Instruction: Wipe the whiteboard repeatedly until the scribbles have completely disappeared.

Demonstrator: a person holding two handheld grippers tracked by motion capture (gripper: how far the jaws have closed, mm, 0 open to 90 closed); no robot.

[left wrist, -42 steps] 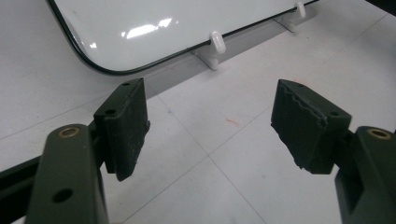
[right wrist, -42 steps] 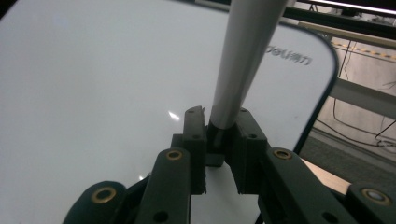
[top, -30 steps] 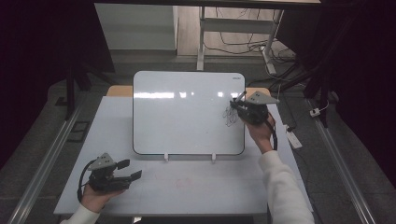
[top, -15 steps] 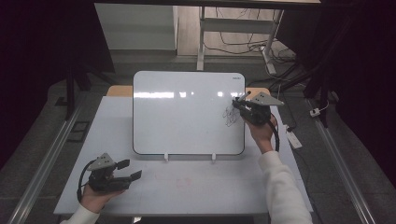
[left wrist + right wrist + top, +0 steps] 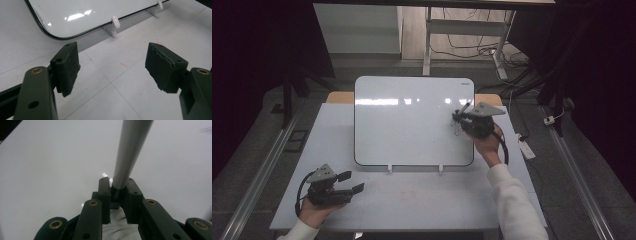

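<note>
Almost nothing has moved since 1 s ago: right gripper (image 5: 460, 118) is at the same spot by the whiteboard's (image 5: 412, 120) right edge, shifted a hair at most, and left gripper (image 5: 350, 182) is in the same place on the table (image 5: 422, 195), below the whiteboard's lower left corner

Right gripper view: jaws pinched on a grey marker (image 5: 130, 152), barrel running up and away from the jaws over the whiteboard's white surface; tip is out of frame, so can't tell if it touches. High view shows a small dark scribble (image 5: 455, 126) on the whiteboard just beside the right gripper's front end. Right hand (image 5: 486, 145) comes in from below the whiteboard's lower right corner, white sleeve behind it

Left gripper view: jaws spread wide w/ nothing between them, only bare table; whiteboard's rounded corner & two white stand clips (image 5: 115, 21) lie beyond. Left hand (image 5: 312, 212) holds that gripper low over the table, well apart from the whiteboard's bottom edge
</note>
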